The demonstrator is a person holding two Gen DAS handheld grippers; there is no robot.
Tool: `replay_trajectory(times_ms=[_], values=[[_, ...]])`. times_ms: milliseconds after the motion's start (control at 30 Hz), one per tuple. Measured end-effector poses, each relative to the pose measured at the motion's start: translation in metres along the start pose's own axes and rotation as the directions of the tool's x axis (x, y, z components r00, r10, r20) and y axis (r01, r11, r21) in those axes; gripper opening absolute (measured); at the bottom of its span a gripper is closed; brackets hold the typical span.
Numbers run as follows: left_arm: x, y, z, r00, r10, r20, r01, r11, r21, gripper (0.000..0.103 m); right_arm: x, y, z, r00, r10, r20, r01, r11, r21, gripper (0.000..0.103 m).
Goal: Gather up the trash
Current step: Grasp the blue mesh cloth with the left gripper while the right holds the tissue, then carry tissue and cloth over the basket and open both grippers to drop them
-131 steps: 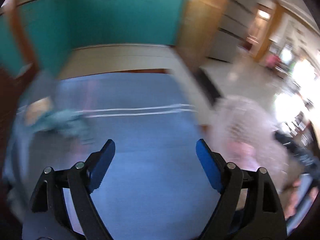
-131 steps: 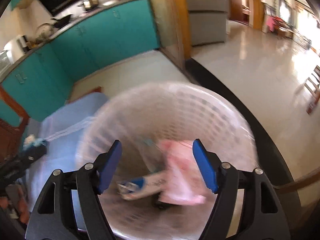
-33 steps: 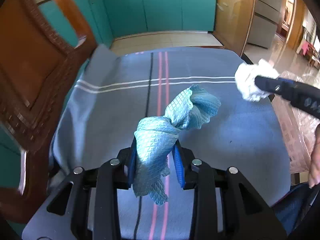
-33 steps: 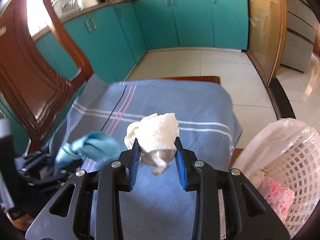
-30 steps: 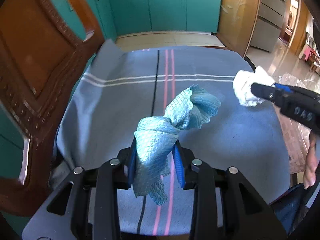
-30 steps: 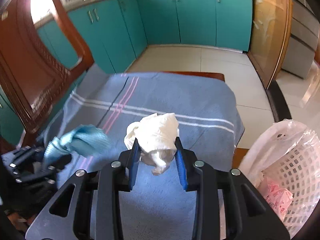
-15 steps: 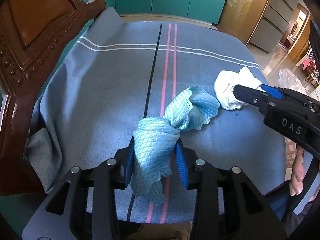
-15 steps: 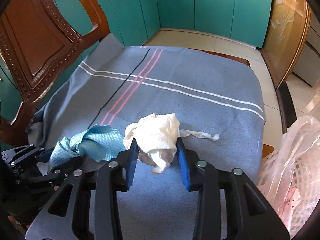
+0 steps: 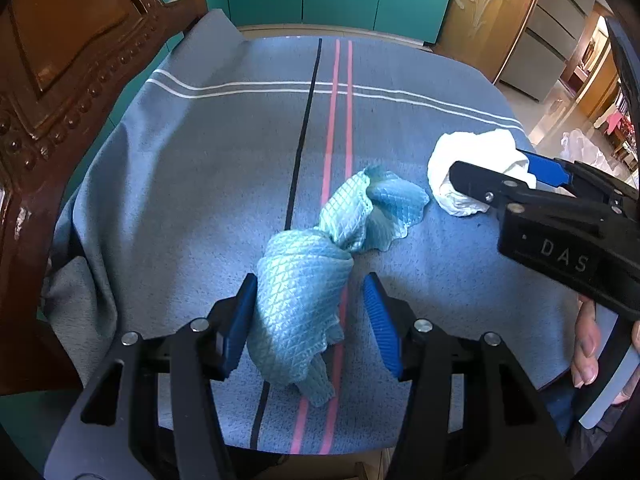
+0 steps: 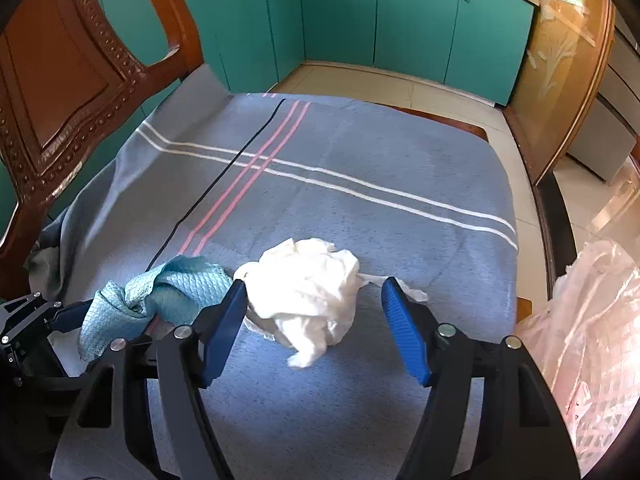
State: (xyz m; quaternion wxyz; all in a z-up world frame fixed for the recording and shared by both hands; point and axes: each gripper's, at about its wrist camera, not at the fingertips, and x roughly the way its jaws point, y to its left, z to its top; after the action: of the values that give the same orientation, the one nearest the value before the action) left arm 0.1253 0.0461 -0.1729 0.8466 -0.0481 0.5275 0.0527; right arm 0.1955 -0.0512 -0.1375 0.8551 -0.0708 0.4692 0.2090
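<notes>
Two bits of trash lying on the blue striped cloth (image 10: 360,152) that covers the chair seat: a crumpled teal wipe (image 9: 320,272) near the pink stripes and a balled white tissue (image 10: 308,292) just beside it, toward the bin side. Left gripper (image 9: 310,316) angled down over the teal wipe, jaws opening, the wipe between them on the cloth; one blue pad right against the fabric, the other clearly apart, so no pinch. Right gripper (image 10: 314,326) likewise tilted down over the white tissue, jaws opening and spread, the tissue between them but clear of at least the far pad, resting on the cloth. Same right gripper seen from the left wrist view as a black arm reaching in at the tissue. At the right edge, a white lattice basket lined with a pinkish plastic bag (image 10: 592,340), near the seat but apart from both items; contents not readable here. Wooden chair back (image 10: 60,80) and teal cabinets (image 10: 360,12) behind. Judged progress: neither piece in the bag yet, both loose on the seat. Left to do, by this reading: close on each piece, lift, carry across to the bag, release.
</notes>
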Motion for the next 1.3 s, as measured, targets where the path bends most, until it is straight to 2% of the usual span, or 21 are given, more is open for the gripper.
replay_trajectory(times_ms=[133,200,300,467,700,1300], values=[[0.004,0.001,-0.001,1.000,0.000,-0.001,0.000,1.000,-0.008,0.052,0.002,0.008,-0.001,1.000,-0.006,-0.002,0.006,0.999,-0.036,0.064],[0.005,0.003,-0.001,1.000,0.004,0.001,-0.004,1.000,-0.013,0.046,0.002,0.010,-0.002,1.000,0.017,-0.009,-0.017,0.999,-0.044,0.045],[0.005,0.005,-0.001,1.000,0.009,0.009,-0.009,1.000,-0.010,0.035,0.000,0.013,-0.003,0.999,0.033,-0.008,-0.033,0.998,-0.060,0.037],[-0.002,0.008,-0.001,0.999,0.010,0.034,-0.009,1.000,-0.026,0.030,-0.004,0.011,-0.002,1.000,0.024,0.010,-0.024,0.999,-0.045,0.036],[-0.028,0.005,0.003,0.992,0.039,0.116,-0.038,0.999,-0.012,0.029,-0.017,-0.018,0.005,0.997,0.008,0.076,-0.014,0.997,0.081,0.036],[-0.050,0.003,0.002,0.984,0.059,0.166,-0.057,0.998,-0.015,0.029,-0.030,-0.021,0.003,0.992,-0.002,0.126,-0.010,0.996,0.094,0.036]])
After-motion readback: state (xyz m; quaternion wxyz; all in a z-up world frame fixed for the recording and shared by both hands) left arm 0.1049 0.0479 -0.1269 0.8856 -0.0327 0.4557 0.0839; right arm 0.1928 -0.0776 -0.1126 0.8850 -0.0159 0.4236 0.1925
